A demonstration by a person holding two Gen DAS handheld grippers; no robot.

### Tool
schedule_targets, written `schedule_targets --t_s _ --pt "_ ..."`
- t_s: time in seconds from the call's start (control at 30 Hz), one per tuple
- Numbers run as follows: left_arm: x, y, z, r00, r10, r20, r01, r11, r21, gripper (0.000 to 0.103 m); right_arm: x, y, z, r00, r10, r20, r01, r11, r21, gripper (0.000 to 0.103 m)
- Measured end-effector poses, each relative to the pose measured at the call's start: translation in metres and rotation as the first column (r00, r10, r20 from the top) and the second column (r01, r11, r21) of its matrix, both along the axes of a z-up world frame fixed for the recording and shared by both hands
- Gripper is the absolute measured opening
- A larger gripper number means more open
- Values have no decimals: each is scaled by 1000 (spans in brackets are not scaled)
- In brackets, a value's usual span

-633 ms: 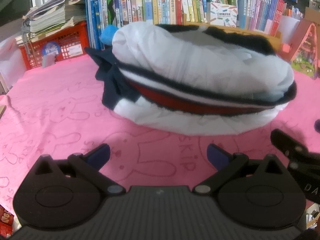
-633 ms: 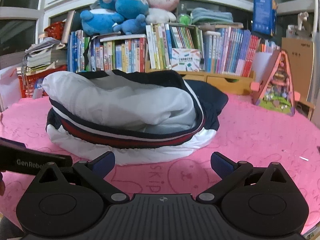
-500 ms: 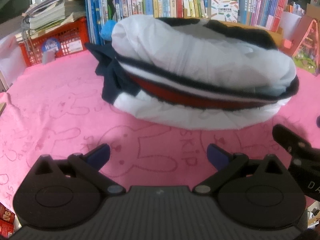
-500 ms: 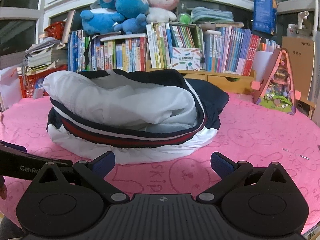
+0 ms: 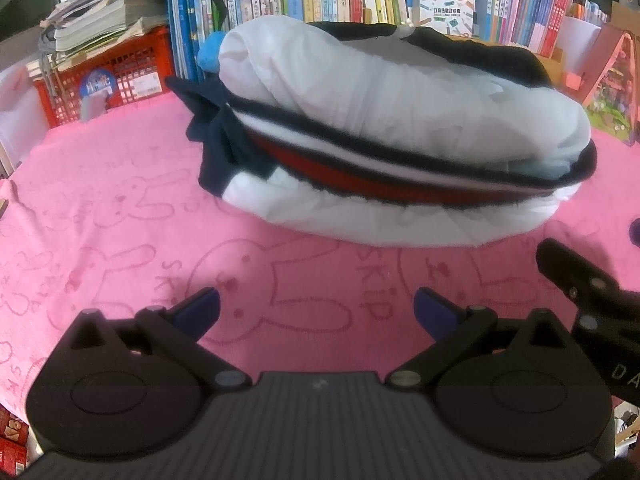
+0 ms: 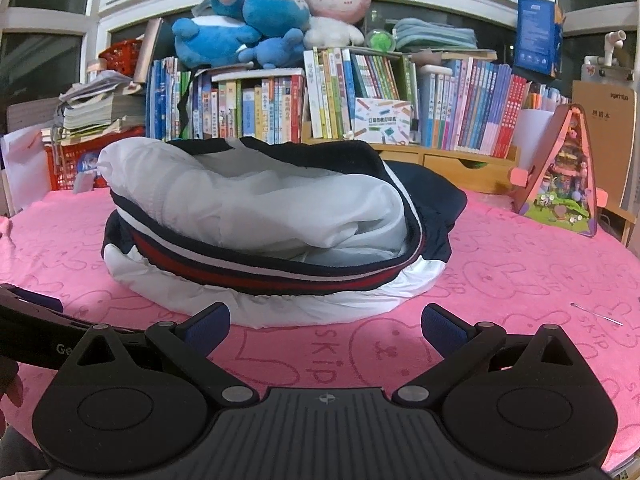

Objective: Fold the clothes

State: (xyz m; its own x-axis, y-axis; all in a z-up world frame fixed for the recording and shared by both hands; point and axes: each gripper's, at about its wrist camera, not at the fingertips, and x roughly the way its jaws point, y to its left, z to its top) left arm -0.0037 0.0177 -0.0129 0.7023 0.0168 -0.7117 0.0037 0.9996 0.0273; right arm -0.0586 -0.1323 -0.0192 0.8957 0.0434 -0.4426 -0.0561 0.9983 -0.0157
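A folded garment (image 6: 256, 236) at centre frame is white, with navy panels and a band of navy, white and red stripes. It lies on a bright pink cloth (image 6: 520, 272) printed with darker pink rabbit outlines and the word "SKIP". At the bottom, both grippers, the left gripper (image 5: 316, 312) and the right gripper (image 6: 326, 322), are black with blue finger pads (image 6: 210, 320). In the upper left sits a red plastic crate (image 5: 120, 76). Blue plush toys (image 6: 240, 24) and a pink-and-white plush rabbit (image 6: 340, 0) sit top centre above multicoloured book spines (image 6: 280, 104).

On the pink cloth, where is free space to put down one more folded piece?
Bare pink cloth lies right of the folded garment, up to the small house model; a thin needle-like thing lies there. More lies left of the garment, before the red crate. The back edge along the books is crowded.
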Motion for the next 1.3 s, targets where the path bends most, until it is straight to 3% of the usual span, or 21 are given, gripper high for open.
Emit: schedule_targets --t_s 1.3 --pt "2 -1 -8 999 12 -31 -12 1000 12 103 -2 5 -2 1000 18 10 -18 999 -39 103"
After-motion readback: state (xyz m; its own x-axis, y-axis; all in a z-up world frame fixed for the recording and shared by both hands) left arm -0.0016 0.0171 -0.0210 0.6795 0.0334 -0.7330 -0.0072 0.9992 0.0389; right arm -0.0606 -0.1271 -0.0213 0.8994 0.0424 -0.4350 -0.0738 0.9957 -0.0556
